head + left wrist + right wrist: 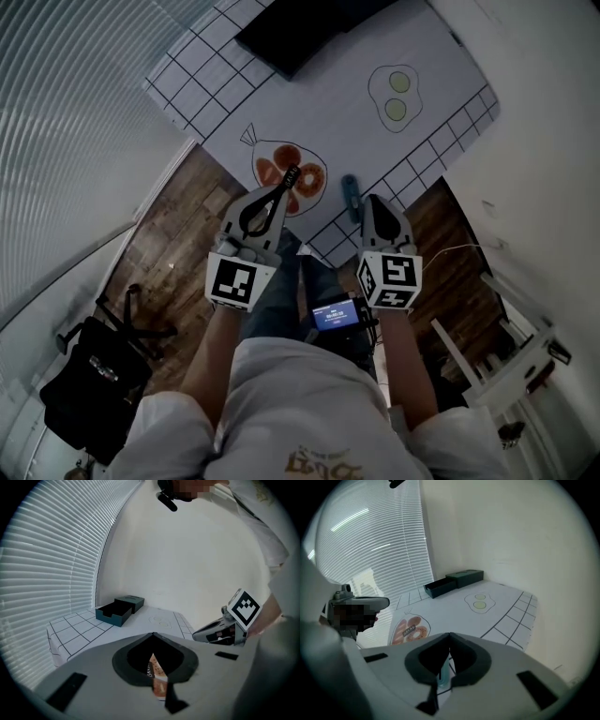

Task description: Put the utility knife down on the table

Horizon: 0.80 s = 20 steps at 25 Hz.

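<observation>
Teal utility knife [350,194] rests beside your shut, empty right claw [377,202]; a stray swing could knock it floorward.

head view: the utility knife [351,197] lies on the table [319,103] by its near edge, between the left gripper [286,183] and the right gripper [373,202], just beside the latter's tip. a box [291,28] sits at the table's far end. a bag [94,375] rests on the floor [178,244] to the left, nearer than the table.
</observation>
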Tool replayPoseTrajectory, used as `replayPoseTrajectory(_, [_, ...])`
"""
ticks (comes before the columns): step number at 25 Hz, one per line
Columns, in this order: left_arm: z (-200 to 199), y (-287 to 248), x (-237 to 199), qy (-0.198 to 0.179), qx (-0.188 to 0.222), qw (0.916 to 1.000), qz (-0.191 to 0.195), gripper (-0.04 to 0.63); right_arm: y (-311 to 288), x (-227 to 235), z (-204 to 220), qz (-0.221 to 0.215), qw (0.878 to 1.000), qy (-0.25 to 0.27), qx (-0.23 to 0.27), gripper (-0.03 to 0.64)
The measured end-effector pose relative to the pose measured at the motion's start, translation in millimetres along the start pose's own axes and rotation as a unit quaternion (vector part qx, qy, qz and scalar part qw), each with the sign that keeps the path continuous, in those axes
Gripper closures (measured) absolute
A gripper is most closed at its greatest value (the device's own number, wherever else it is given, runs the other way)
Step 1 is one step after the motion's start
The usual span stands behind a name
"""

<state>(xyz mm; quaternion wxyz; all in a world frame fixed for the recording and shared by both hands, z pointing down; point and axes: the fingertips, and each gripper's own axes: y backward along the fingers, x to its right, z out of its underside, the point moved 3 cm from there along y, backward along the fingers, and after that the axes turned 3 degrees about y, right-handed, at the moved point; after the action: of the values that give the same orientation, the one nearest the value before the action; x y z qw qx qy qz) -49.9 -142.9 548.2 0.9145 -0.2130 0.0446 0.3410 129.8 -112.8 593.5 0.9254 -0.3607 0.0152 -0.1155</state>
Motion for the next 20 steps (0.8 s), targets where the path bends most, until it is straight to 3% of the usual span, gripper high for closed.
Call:
replayPoseTrajectory(8, [-22.9, 12.4, 6.6, -0.016, 0.015, 0.9997, -0.013, 0.588, 26.3, -0.8, -23.5, -0.006, 0.999, 0.019, 0.034, 0.609])
replayPoseTrajectory(20, [-73.0, 42.5, 27.4, -0.039, 0.051, 0.9972, -0.037, 0.588, 82.4, 0.6, -82.4, -0.014, 0.991, 0.022, 0.134, 0.609])
